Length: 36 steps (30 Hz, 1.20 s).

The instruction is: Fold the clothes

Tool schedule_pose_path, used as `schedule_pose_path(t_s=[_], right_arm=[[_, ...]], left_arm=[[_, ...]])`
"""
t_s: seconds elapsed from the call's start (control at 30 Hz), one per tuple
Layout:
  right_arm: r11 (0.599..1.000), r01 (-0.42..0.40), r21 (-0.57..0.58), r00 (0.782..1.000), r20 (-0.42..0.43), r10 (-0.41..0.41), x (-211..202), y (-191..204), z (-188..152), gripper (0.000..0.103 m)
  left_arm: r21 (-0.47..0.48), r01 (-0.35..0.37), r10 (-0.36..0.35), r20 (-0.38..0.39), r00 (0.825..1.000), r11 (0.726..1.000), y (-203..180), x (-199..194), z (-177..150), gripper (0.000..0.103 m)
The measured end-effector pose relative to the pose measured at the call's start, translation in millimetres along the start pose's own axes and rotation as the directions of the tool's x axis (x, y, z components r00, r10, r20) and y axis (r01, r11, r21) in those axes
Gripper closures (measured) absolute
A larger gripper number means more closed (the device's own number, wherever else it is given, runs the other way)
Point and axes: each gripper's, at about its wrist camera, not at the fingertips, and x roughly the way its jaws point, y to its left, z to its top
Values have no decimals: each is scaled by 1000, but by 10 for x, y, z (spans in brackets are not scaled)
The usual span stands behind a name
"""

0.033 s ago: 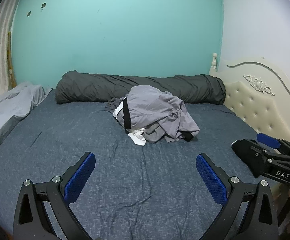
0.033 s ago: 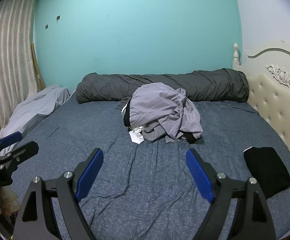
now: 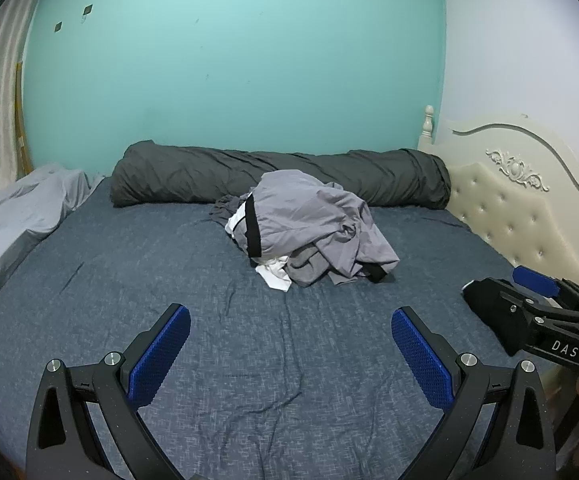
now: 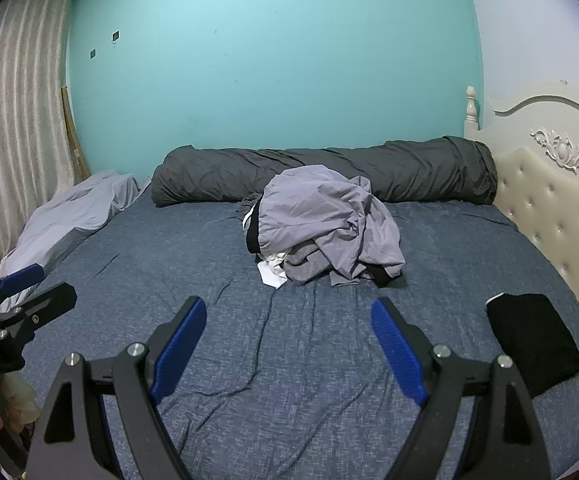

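Note:
A crumpled pile of clothes (image 3: 309,220) (image 4: 329,224) lies mid-bed: a light grey garment with black trim over darker grey and white pieces. At the right side of the bed lies a folded black garment (image 4: 533,336), which my right gripper partly hides in the left wrist view. My left gripper (image 3: 289,314) hangs open over the blue sheet (image 3: 169,260), short of the pile, with nothing between its blue pads. Likewise open and empty, my right gripper (image 4: 288,305) hovers just left of the black garment.
A rolled dark grey duvet (image 3: 281,176) runs along the teal wall behind the pile. Light grey bedding (image 3: 21,212) is bunched at the left edge. A cream tufted headboard (image 3: 521,208) bounds the right side, and a curtain (image 4: 13,120) hangs at far left.

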Motion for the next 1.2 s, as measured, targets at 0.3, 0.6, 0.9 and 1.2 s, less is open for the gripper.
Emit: schedule_pose_path(t_s=[0.3,0.6,0.9,1.2], right_arm=[[1000,-1,16,1000,-16,1,30,-80,10,18],[1000,6,13,1000,-6,-6,37,-99,6,18],[1000,11,13,1000,-2,-11,13,-93,1,18],[1000,12,13,1000,-1,-12,-4,-93,35,18]], left_arm=[[-26,-2,2,-18,1000,1000,14,47,-2,0],[-16,-3,3,-3,1000,1000,1,41,-26,0],[-11,1,-1,-8,1000,1000,-9,41,3,1],[-6,0,0,-3,1000,1000,-22,32,-22,0]])
